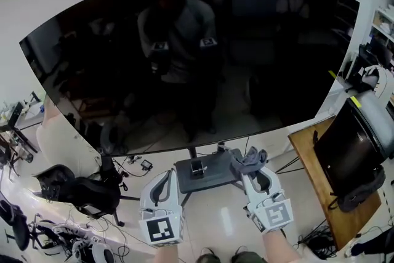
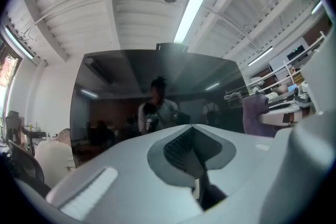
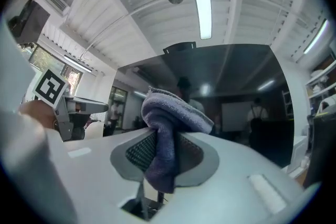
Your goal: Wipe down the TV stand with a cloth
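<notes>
A big dark TV screen (image 1: 184,52) stands on a dark grey stand base (image 1: 206,174) low on the floor. My right gripper (image 1: 253,170) is shut on a grey-purple cloth (image 1: 249,161), held at the right end of the base. In the right gripper view the cloth (image 3: 170,118) bulges out over the shut jaws of the right gripper (image 3: 163,140) and hangs down between them. My left gripper (image 1: 166,177) hovers just left of the base. Seen in its own view, the left gripper (image 2: 193,131) has its jaws shut with nothing in them, pointing up at the screen (image 2: 157,92).
A wooden table (image 1: 311,163) with a black monitor (image 1: 348,141) stands at the right. At the left sits a black office chair (image 1: 80,191). Cables (image 1: 138,163) lie on the floor beside the stand, and cluttered shelves (image 1: 375,40) are at the far right.
</notes>
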Demonstrator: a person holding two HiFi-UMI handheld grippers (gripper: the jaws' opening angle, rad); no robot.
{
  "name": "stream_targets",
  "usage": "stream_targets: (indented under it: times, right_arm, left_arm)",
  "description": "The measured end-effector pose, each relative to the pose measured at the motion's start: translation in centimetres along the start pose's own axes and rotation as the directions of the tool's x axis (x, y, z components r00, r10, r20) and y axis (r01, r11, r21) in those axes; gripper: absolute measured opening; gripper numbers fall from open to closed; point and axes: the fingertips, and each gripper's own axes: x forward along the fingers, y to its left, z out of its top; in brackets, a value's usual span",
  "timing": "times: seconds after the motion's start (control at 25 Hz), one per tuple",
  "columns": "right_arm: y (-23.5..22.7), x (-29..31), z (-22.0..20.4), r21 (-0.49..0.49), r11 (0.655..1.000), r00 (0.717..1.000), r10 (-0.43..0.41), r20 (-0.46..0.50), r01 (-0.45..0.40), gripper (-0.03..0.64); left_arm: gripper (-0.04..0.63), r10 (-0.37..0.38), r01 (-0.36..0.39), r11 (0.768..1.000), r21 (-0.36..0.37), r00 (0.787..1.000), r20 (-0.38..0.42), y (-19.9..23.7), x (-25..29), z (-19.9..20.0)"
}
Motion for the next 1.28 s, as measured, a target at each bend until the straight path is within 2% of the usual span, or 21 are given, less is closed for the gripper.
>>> stream_targets:
  times: [0.16,0.28,0.4,0.48,0.64,0.72,0.92,1.08,1.28]
  right_arm:
    - [1.4,-2.9,5.1,0.026,1.000,1.000,-0.007,0.021,0.007,0.084]
    - [2.7,-7.4,7.9,0.023,1.000,1.000,-0.001,0.024,0.000,0.084]
    - [3.5,-13.0,11.2,0.009,1.000,0.999,0.010,0.041,-0.010,0.084]
    - [4.0,-16.8,13.3,-0.005,1.000,0.999,0.016,0.048,-0.016,0.084]
    - [5.6,-22.9,17.3,-0.019,1.000,0.997,0.026,0.066,-0.025,0.084]
    - [6.3,-26.0,18.5,-0.031,0.999,0.997,0.024,0.069,-0.022,0.084]
    - [6.8,-32.1,19.7,-0.008,1.000,0.998,0.005,0.055,-0.004,0.084]
    - [8.0,-34.2,20.5,-0.018,1.000,0.999,-0.006,0.054,0.007,0.084]
    - [9.5,-34.9,22.0,-0.023,0.998,0.997,-0.059,0.058,0.060,0.083]
  left_arm:
    - [0.005,-0.029,0.028,0.999,0.022,0.999,0.044,0.1,-3.0,5.8]
    - [0.005,-0.023,0.021,0.999,0.033,0.998,0.055,-1.0,-7.5,8.8]
    - [0.005,-0.019,0.017,0.999,0.043,0.998,0.054,-3.8,-12.7,11.6]
    - [0.005,-0.018,0.017,0.999,0.043,1.000,0.026,-6.1,-16.4,13.1]
    - [0.005,-0.031,0.030,0.999,0.020,0.998,0.058,-10.3,-21.8,15.9]
    - [0.005,-0.027,0.026,1.000,0.010,0.996,0.087,-12.0,-24.2,16.7]
    - [0.005,-0.021,0.019,0.999,0.028,0.997,0.070,-14.0,-29.6,18.2]
    - [0.005,-0.023,0.019,0.999,0.043,0.996,0.086,-13.8,-32.0,19.3]
    - [0.005,-0.036,0.033,0.998,0.048,0.997,0.065,-12.6,-34.2,20.4]
